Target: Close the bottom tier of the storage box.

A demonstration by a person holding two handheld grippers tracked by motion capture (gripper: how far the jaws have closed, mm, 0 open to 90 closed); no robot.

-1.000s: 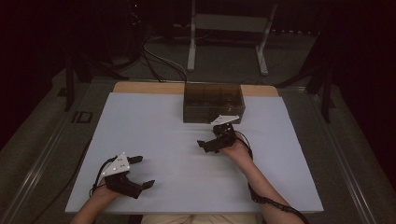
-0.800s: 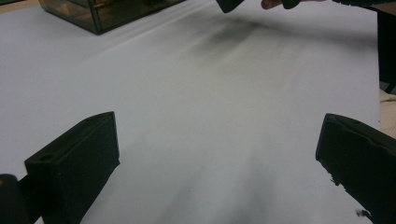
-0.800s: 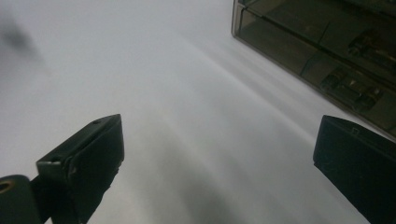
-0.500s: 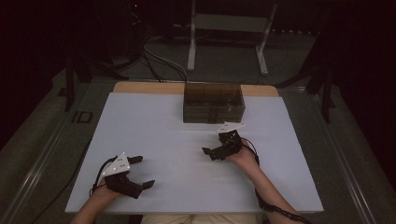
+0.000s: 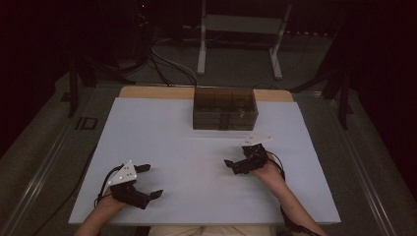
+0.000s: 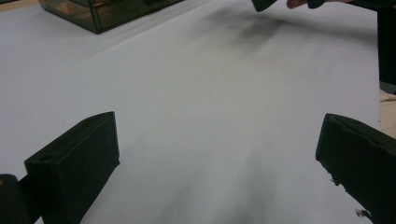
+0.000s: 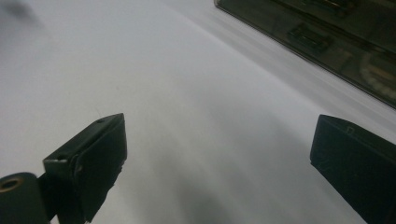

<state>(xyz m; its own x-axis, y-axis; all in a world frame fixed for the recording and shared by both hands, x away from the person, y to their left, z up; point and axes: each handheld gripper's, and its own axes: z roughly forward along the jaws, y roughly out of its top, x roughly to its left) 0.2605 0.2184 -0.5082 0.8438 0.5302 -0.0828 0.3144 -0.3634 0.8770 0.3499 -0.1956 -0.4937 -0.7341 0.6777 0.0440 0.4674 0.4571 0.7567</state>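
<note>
Resting on the white table cover (image 5: 196,147) with jaws spread wide and empty, the left gripper (image 5: 147,181) and right gripper (image 5: 235,164) sit well short of the smoked-glass drawer box (image 5: 225,108) at the far edge, so any handling of it looks yet undone.

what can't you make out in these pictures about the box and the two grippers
- Contents of the dark box: high view, too dim and small through its tinted walls.
- The box in the right gripper view: blurred, cut off by the top and right edges.
- Right gripper: in the left gripper view, cut off by the top edge.
- Left gripper: open, nothing between its fingers.
</note>
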